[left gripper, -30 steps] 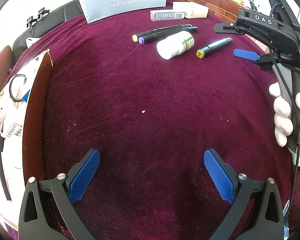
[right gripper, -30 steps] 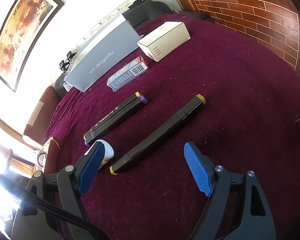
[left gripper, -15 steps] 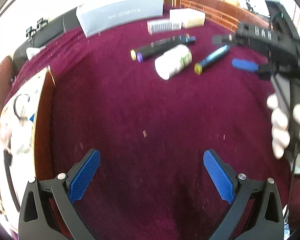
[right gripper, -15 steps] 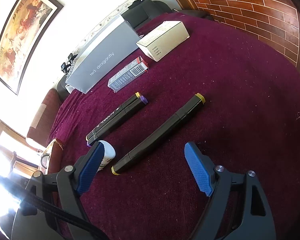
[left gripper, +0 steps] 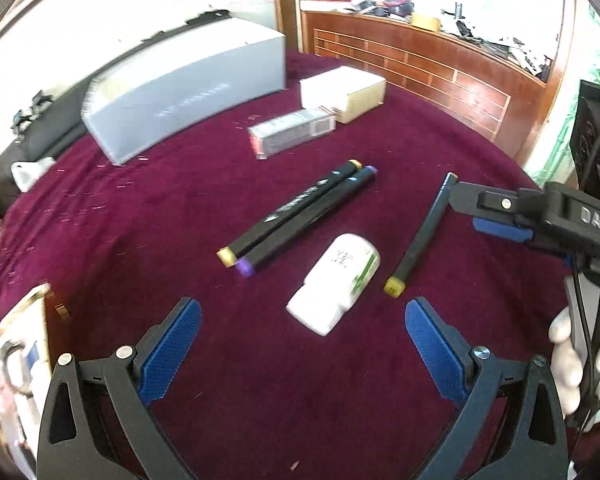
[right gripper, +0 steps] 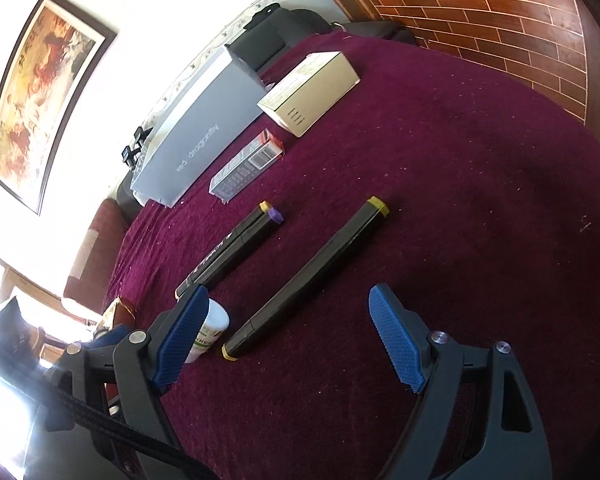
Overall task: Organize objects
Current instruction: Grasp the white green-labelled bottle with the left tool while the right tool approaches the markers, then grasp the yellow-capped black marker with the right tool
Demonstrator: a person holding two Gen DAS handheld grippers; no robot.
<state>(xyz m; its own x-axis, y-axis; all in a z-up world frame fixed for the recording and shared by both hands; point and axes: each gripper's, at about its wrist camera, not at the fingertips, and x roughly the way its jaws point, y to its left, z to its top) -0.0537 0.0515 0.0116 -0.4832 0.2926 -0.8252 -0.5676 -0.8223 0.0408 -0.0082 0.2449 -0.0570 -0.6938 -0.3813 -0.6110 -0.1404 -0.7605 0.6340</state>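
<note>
grey box [left gripper: 188,96] lettering blurred, white bottle [right gripper: 208,334] partly hidden, perhaps medicine

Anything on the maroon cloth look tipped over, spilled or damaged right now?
Only the white bottle: it lies on its side between the paired markers and the single yellow-capped marker. Its cap looks on and nothing has spilled. The boxes look intact.

A napped, matt maroon cloth [left gripper: 148,208] covers the tabletop, flecked with lint. The markers [left gripper: 300,212] look like smooth black plastic, the white bottle [left gripper: 332,284] glossy plastic. The grey box [left gripper: 180,92] and cream carton [right gripper: 312,92] look like matt card. Textured blue pads [right gripper: 396,344] line matt black gripper arms.
</note>
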